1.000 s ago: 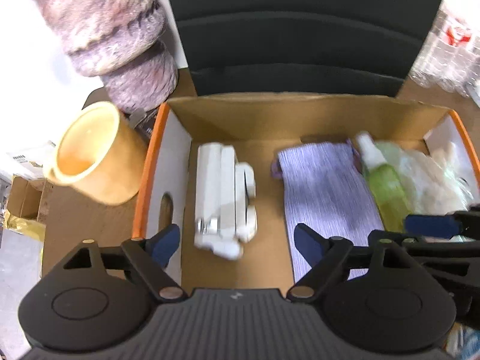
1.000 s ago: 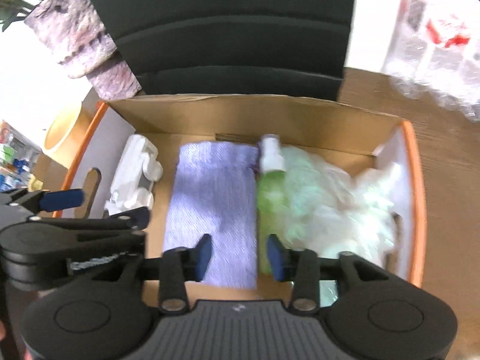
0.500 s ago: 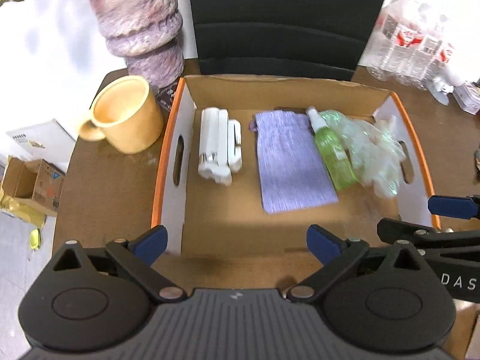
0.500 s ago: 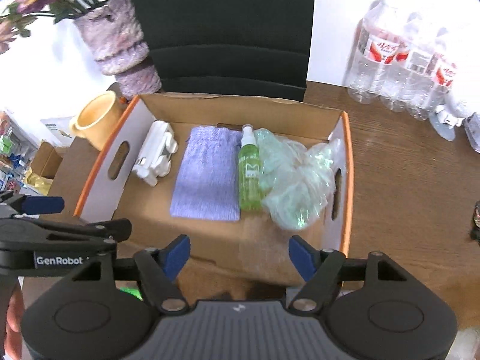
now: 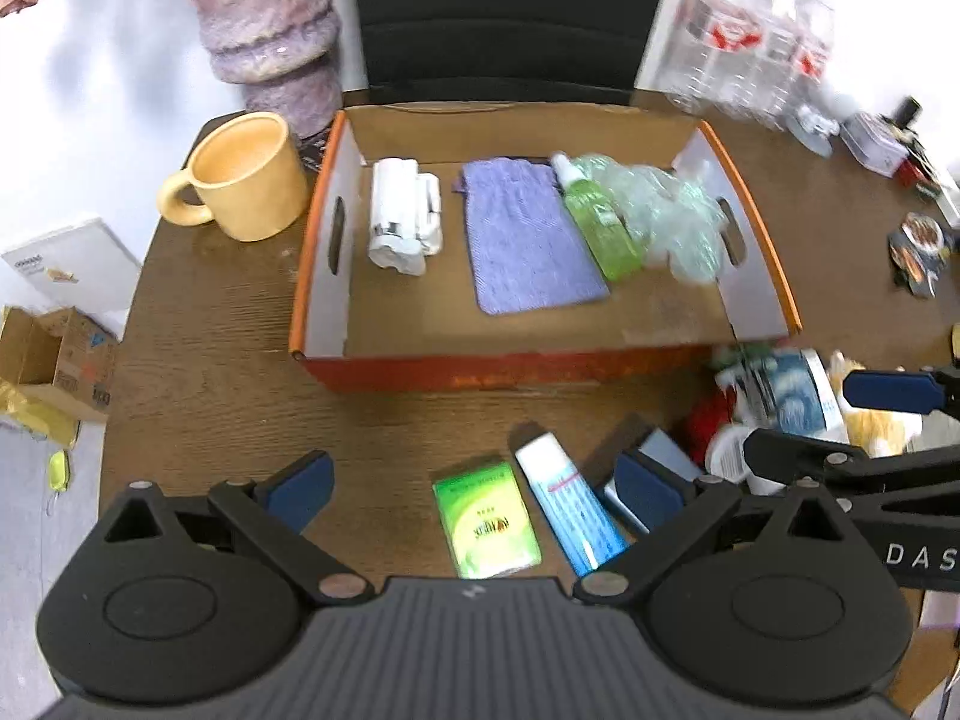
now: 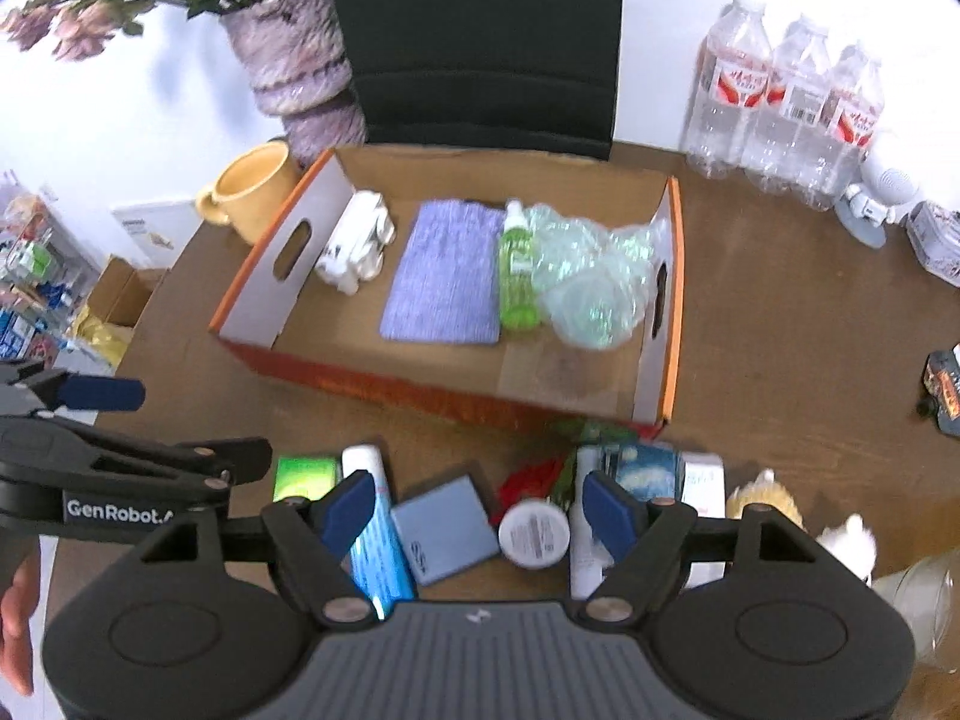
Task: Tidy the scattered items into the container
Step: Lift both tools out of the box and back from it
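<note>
The orange-rimmed cardboard box [image 5: 318,252] holds a white gadget [image 5: 402,216], a purple cloth [image 5: 528,240], a green spray bottle [image 5: 597,222] and a clear plastic bag [image 5: 672,216]. In front of it on the table lie a green packet [image 5: 486,519], a blue-and-white tube [image 5: 567,507], a blue-grey flat case [image 6: 447,519], a white round jar [image 6: 534,534] and a jumbled pile [image 5: 780,396]. My left gripper [image 5: 474,486] hovers open and empty above the packet and tube. My right gripper [image 6: 480,507] is open and empty over the case and jar.
A yellow mug [image 5: 240,180] and a purple vase [image 5: 270,30] stand left of the box. A black chair [image 5: 504,12] is behind it. Water bottles [image 6: 792,102] and small clutter [image 5: 918,246] sit at the right. The table edge runs along the left.
Both grippers have drawn back from over the box to the near side of the table. The right one's fingers stand wider apart than a second ago. The loose items have come into view.
</note>
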The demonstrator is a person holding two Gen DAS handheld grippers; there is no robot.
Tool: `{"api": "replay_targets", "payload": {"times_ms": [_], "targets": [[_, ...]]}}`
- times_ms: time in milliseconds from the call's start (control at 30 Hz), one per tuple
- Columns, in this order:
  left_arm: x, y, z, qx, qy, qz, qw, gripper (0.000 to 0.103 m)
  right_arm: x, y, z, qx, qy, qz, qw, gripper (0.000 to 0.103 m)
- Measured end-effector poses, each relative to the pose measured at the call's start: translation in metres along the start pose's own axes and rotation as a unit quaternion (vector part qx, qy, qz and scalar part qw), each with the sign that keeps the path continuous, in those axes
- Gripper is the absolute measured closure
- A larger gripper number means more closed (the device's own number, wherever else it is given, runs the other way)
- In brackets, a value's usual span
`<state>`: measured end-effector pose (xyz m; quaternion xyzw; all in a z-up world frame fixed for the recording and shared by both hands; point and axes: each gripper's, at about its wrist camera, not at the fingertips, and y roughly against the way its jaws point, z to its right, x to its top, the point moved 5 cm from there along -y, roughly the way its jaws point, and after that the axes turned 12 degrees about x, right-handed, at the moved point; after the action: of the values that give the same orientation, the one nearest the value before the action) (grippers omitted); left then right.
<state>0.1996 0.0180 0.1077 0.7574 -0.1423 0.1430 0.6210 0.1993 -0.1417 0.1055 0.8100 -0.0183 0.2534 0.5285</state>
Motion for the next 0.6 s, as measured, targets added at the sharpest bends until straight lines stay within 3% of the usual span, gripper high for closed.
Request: {"api": "replay_targets", "payload": {"times_ms": [100, 400, 533, 600], "targets": [[-0.019, 0.004, 0.004, -0.004, -0.003, 0.022, 0.9998, 0.000, -0.027, 0.003, -0.004, 0.021, 0.000, 0.026, 0.999, 0.028], [-0.104, 0.021, 0.021, 0.025, -0.013, 0.136, 0.9904, 0.000, -0.114, 0.009, -0.009, 0.071, -0.014, 0.095, 0.993, 0.028], [-0.159, 0.014, 0.031, 0.042, 0.035, 0.198, 0.9786, 0.000, -0.163, 0.003, -0.007, 0.043, 0.011, 0.150, 0.988, 0.025], [-0.183, 0.004, 0.034, 0.026, 0.053, 0.216, 0.9746, 0.000, -0.187, -0.005, -0.004, 0.028, 0.021, 0.169, 0.985, 0.025]]}}
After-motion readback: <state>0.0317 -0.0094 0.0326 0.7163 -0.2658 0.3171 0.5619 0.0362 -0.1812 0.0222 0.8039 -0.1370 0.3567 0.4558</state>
